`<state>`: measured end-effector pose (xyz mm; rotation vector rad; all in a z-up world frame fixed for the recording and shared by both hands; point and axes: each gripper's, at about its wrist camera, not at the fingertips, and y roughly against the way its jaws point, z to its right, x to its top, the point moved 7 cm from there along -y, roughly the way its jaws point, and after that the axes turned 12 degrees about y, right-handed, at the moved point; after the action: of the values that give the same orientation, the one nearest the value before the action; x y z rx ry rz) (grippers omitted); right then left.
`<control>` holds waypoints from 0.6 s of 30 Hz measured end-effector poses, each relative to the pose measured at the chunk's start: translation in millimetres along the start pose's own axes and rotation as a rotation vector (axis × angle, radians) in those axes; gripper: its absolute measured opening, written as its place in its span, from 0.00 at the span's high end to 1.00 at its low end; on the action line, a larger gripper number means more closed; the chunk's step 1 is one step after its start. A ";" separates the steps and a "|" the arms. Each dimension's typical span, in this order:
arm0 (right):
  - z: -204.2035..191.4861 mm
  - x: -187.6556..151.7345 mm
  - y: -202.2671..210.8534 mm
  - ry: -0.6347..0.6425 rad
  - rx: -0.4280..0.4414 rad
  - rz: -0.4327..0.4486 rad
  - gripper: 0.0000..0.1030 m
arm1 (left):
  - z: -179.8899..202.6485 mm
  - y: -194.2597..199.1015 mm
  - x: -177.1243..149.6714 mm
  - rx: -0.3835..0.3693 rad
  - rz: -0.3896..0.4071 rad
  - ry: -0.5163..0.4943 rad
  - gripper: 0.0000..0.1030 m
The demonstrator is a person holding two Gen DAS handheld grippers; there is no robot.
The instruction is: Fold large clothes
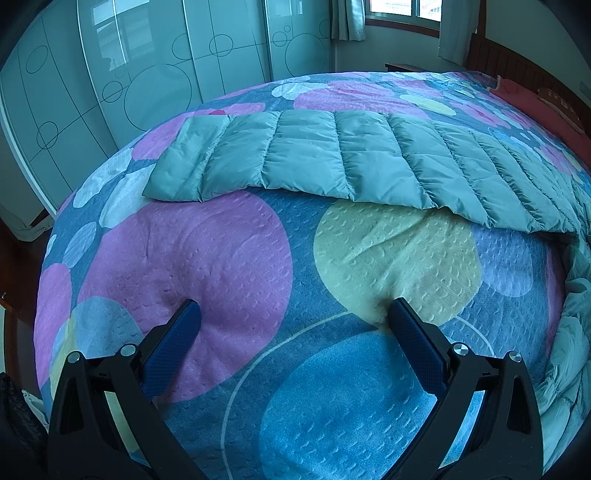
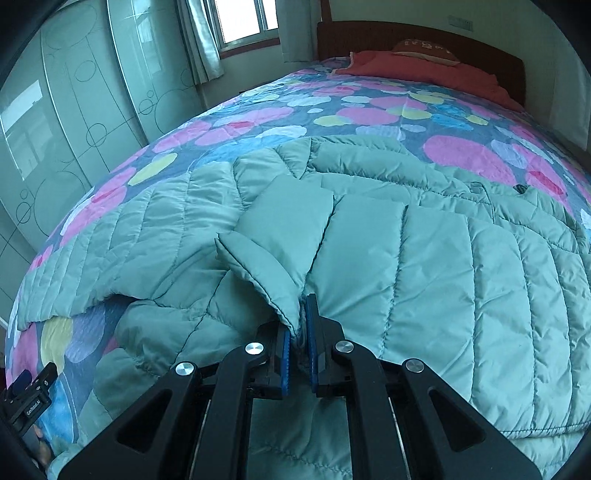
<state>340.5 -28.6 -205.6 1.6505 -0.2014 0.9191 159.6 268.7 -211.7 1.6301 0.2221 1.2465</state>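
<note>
A large pale green quilted down jacket (image 2: 424, 258) lies spread on the bed. One sleeve (image 1: 332, 158) stretches out flat across the bedspread in the left wrist view. My left gripper (image 1: 291, 314) is open and empty, its blue pads resting low over the bedspread, well short of that sleeve. My right gripper (image 2: 300, 314) is shut on the cuff end of the other sleeve (image 2: 280, 236), which is drawn up over the jacket body. The left gripper (image 2: 26, 398) shows at the lower left edge of the right wrist view.
The bed carries a bedspread (image 1: 221, 258) with big coloured circles. A red pillow area (image 2: 424, 70) and wooden headboard (image 2: 406, 37) lie at the far end. A wardrobe with glass sliding doors (image 1: 129, 74) stands left of the bed, a window (image 2: 247, 22) beyond.
</note>
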 end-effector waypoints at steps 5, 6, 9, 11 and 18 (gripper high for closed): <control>-0.3 -3.6 19.8 -0.044 0.059 0.004 0.59 | -0.2 0.3 -0.3 0.000 0.000 0.000 0.02; 1.5 -4.8 29.5 -0.050 0.068 0.020 0.58 | -0.3 0.3 -0.3 -0.001 0.000 0.001 0.02; 17.1 -10.7 58.2 -0.062 0.045 0.054 0.58 | -0.2 0.2 -0.1 0.000 0.001 0.000 0.02; 41.2 -17.9 79.7 -0.094 0.014 0.080 0.58 | -0.5 0.3 -0.3 -0.001 0.000 0.001 0.02; 188.2 -76.6 125.1 -0.314 -0.249 0.067 0.64 | 0.1 0.6 0.5 0.002 0.002 -0.001 0.02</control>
<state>302.0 -260.5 -164.1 1.5540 -0.5665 0.6505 159.7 268.6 -210.9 1.6335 0.2210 1.2473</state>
